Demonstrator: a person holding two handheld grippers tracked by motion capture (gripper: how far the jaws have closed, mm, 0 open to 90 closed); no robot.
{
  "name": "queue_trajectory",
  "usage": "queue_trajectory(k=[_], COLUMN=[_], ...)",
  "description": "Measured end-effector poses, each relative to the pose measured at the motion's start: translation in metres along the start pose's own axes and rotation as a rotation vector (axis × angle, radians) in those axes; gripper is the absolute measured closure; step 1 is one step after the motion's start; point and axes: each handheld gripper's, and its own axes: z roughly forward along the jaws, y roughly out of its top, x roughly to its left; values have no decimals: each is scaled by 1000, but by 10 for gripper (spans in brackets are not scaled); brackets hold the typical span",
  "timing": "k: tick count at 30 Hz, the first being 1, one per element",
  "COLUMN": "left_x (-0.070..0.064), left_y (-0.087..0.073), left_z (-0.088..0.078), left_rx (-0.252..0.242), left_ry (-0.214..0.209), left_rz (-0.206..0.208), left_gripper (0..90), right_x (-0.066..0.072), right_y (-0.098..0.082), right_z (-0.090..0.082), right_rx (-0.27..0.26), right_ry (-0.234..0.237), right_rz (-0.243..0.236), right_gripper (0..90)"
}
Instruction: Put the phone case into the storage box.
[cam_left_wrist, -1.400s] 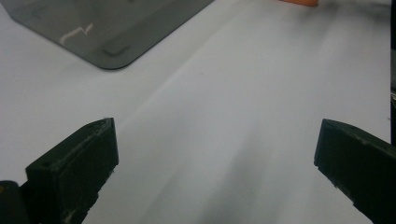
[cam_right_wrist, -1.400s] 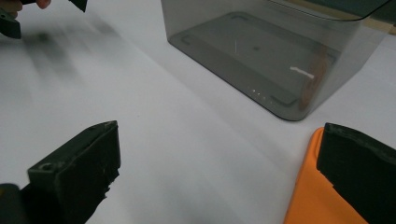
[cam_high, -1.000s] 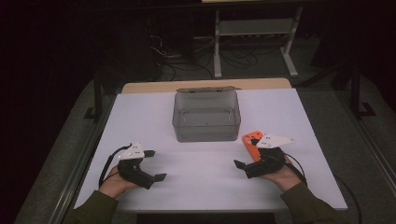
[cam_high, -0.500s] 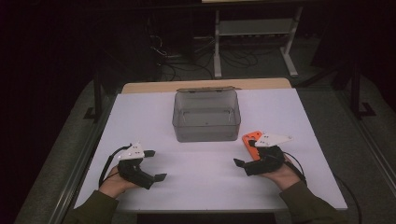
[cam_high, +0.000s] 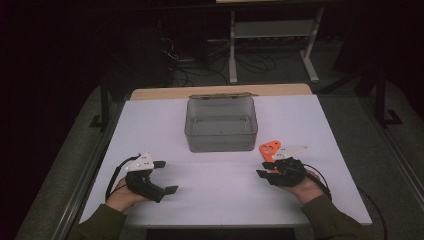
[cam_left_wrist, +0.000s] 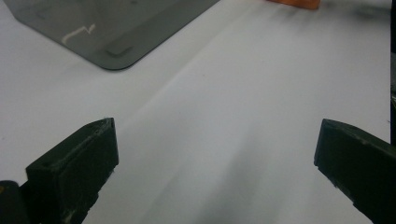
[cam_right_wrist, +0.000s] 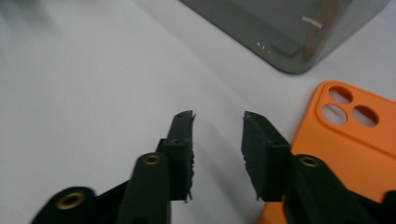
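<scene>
Right now both hands rest on the white tabletop (cam_high: 220, 195), near its front edge, and the work looks like it is only starting. The left gripper (cam_high: 165, 176) sits toward the front left corner. Its jaws stand wide apart and there is nothing between them, just bare table.

The right gripper (cam_high: 262, 169) sits toward the front right corner. Its jaws have just been closing, and now only a small gap is left between them. Nothing is in that gap. They hold nothing.

The orange phone case (cam_right_wrist: 345, 140) lies flat on the table, just beside the right gripper, on the side toward the back edge. In the right gripper view, one jaw is right next to the case, but I cannot tell if it touches it.

The grey see-through box (cam_high: 221, 125) stands in the middle of the tabletop, nearer the back edge. It looks empty.

I think the step in hand is getting ready to pick up the case. Next, the right gripper would need to open a bit, slide over to an edge of the thin case, and pinch it. Then it could lift it toward the box.
</scene>
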Motion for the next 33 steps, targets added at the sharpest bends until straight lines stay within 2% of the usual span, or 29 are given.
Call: queue_trajectory(k=[4,5,6,7,9,18,23,33], left_x=[0,0,0,0,0,0,-1,-1], left_y=[0,0,0,0,0,0,0,0], left_z=[0,0,0,0,0,0,0,-1], left_rx=[0,0,0,-1,-1,-4,-5,-5], left_ry=[-2,-3,-3,-3,-2,-4,-4,-5], left_rz=[0,0,0,-2,-2,-4,-4,-4], left_gripper=[0,0,0,0,0,0,0,0], right_x=[0,0,0,-1,-3,-7,-9,-15], right_y=[-3,-4,-4,-5,-6,-14,-17,-21], right_z=[1,1,1,-1,-1,-3,-2,-7], right_rx=[41,50,50,63,72,112,135,141], right_ry=[-15,-11,-11,-9,-13,-23,-44,-63], right_rz=[-9,-5,-5,8,10,36,44,73], right_gripper=[747,784,784,846,880,885,886,887])
